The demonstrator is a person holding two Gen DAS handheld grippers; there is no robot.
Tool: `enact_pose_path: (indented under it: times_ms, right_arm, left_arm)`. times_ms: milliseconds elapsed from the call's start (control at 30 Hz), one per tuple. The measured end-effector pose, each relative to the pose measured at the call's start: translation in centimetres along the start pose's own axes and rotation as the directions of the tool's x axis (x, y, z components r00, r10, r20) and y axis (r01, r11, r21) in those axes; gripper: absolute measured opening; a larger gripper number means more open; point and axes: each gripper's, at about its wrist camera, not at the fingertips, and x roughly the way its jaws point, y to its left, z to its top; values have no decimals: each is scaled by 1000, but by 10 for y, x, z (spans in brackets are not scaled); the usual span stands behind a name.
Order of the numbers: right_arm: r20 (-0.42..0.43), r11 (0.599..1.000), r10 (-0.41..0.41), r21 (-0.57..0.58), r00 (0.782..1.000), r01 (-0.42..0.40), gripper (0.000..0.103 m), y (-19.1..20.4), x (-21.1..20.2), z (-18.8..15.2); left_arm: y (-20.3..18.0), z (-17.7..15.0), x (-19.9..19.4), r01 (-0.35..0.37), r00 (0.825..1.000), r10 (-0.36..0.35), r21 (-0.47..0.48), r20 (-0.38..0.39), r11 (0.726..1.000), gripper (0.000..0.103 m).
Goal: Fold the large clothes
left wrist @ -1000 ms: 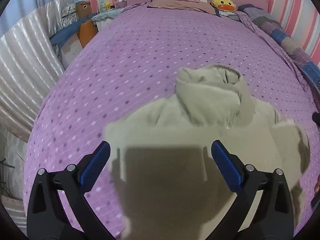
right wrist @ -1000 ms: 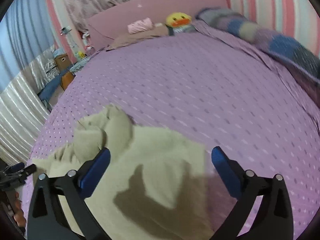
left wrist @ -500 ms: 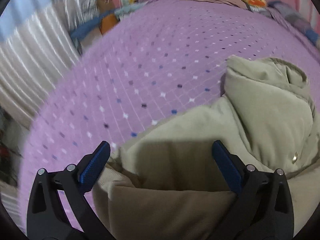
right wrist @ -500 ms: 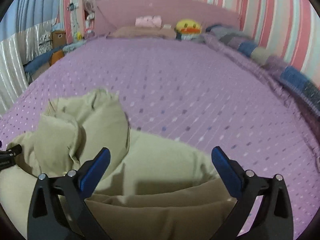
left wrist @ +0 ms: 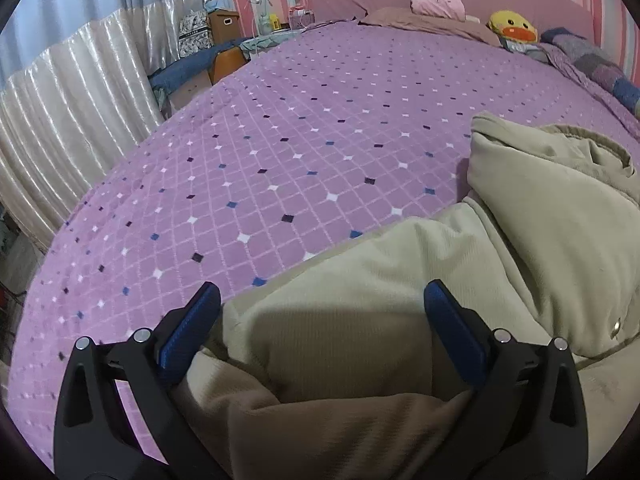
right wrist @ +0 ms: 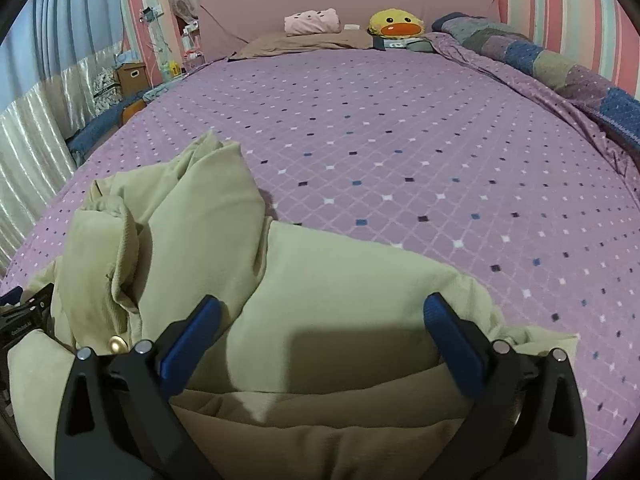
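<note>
A large beige padded jacket (left wrist: pixel 360 320) lies on the purple patterned bed cover (left wrist: pixel 280 140), partly folded, its hood (left wrist: pixel 560 208) to the right in the left wrist view. My left gripper (left wrist: pixel 320 320) is open, low over the jacket's left edge, with a fold of fabric between the blue pads. In the right wrist view the same jacket (right wrist: pixel 340 300) has its hood (right wrist: pixel 192 216) to the left. My right gripper (right wrist: pixel 320 332) is open, low over the right edge, straddling a fold. The left gripper shows at the far left of the right wrist view (right wrist: pixel 20 316).
Pillows, a pink folded cloth (right wrist: pixel 312 22) and a yellow duck toy (right wrist: pixel 396 24) sit by the pink headboard. A patchwork blanket (right wrist: pixel 560 64) runs along the right bed edge. Curtains, boxes and clutter (left wrist: pixel 208 40) stand beyond the left edge.
Both grippers came down from above the jacket to its edges and now sit low, each with a fold of fabric between open jaws. The jacket looks much closer.
</note>
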Motion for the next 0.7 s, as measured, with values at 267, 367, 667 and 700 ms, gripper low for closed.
enact_pose_path:
  times_ms: [267, 367, 667, 700]
  right_arm:
    - [-22, 999, 34, 12, 999, -34, 102, -2, 9, 0]
    - [-23, 999, 51, 21, 998, -50, 102, -5, 13, 0]
    - [-101, 995, -94, -54, 990, 89, 101, 14, 18, 6]
    - [-105, 992, -116, -69, 988, 109, 101, 17, 15, 5]
  left_arm:
    - [15, -4, 4, 69, 997, -68, -51, 21, 996, 100]
    - [17, -6, 8, 80, 997, -79, -62, 24, 995, 100]
    - [6, 0, 3, -28, 996, 29, 12, -88, 1000, 100]
    - [6, 1, -1, -31, 993, 33, 20, -110, 999, 100]
